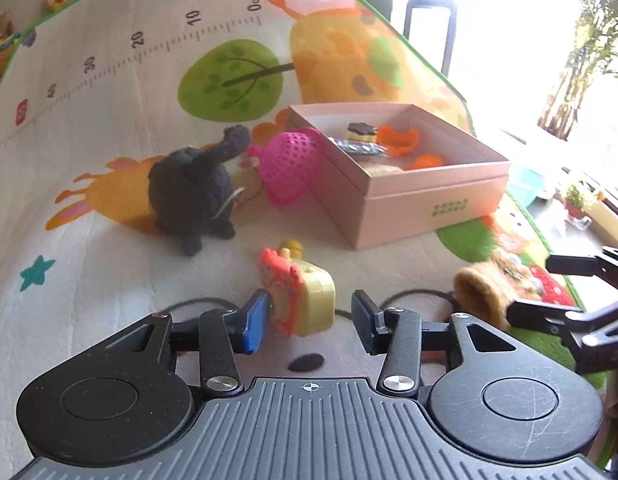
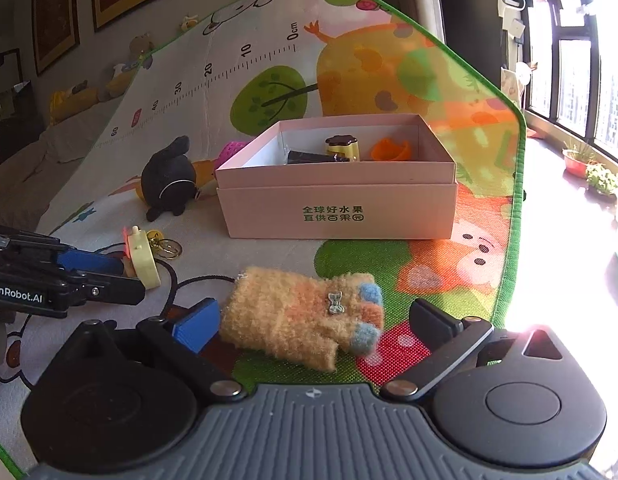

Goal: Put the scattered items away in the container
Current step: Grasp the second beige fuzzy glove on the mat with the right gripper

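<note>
The left tongs (image 1: pixel 307 312) sit low over the play mat (image 1: pixel 109 280) with a small yellow toy camera (image 1: pixel 309 300) between their pads. The toy has an orange cartoon face on its front. The blue left pad touches that face, while a narrow strip of mat shows between the toy's yellow side and the right pad, so the tongs are drawn in close but not pinching it. From the right wrist view, a gold key ring (image 2: pixel 167 248) lies on the mat just beside the toy.

The right tongs (image 2: pixel 313 320) are spread wide around a fuzzy tan glove (image 2: pixel 297 312) with blue fingertips, which lies flat on the mat. The blue pad is just beside the cuff and the other pad stands clear of the fingers.

Beyond both, the pink box (image 2: pixel 337 208) stands open on the mat. It already holds an orange piece (image 2: pixel 391 150), a yellow pudding-like toy with a dark top (image 2: pixel 343 146) and a dark wrapped item (image 2: pixel 313 157). A pink plastic strainer (image 1: pixel 291 164) leans against the box's far left wall, and a black plush toy (image 1: pixel 193 188) sits just beside the strainer. Bright window light washes out the right edge.
</note>
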`<state>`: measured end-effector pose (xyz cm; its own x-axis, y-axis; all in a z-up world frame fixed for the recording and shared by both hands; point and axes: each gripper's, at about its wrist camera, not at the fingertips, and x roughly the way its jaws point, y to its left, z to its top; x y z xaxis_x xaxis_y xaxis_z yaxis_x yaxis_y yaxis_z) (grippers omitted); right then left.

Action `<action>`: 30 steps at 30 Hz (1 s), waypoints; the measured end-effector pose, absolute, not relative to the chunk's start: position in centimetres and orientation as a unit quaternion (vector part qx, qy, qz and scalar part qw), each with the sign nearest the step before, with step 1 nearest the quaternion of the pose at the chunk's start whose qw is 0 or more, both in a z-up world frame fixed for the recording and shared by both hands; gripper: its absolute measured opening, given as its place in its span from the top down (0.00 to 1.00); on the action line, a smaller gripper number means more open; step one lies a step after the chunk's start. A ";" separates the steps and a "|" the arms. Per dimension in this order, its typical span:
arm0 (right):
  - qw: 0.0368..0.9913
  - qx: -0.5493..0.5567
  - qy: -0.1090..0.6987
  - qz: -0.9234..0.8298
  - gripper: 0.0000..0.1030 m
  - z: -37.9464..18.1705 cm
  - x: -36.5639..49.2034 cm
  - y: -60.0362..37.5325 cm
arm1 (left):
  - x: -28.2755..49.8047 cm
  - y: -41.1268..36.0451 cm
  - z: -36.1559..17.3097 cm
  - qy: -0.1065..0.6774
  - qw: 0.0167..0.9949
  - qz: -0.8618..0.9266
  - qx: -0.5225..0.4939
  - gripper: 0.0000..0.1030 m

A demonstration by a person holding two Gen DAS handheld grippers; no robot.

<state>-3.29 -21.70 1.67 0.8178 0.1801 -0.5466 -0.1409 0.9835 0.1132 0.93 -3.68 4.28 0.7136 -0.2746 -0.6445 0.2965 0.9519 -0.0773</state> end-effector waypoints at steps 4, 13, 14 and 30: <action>0.953 0.032 0.290 0.082 0.01 1.7 -3.3 -21.7 | -0.8 -4.6 3.9 0.350 0.915 -0.198 0.021 0.31; 0.947 -0.054 0.305 0.088 0.01 2.1 -3.5 -20.2 | -1.4 -4.6 4.3 0.324 0.933 -0.153 0.023 0.08; 0.947 -0.076 0.300 0.091 0.01 2.4 -3.7 -19.8 | -1.5 -4.4 4.3 0.320 0.935 -0.152 0.015 0.07; 0.922 -0.036 0.378 0.081 0.04 1.0 1.2 -18.8 | -1.6 -2.1 1.5 0.323 0.939 -0.096 -0.069 0.02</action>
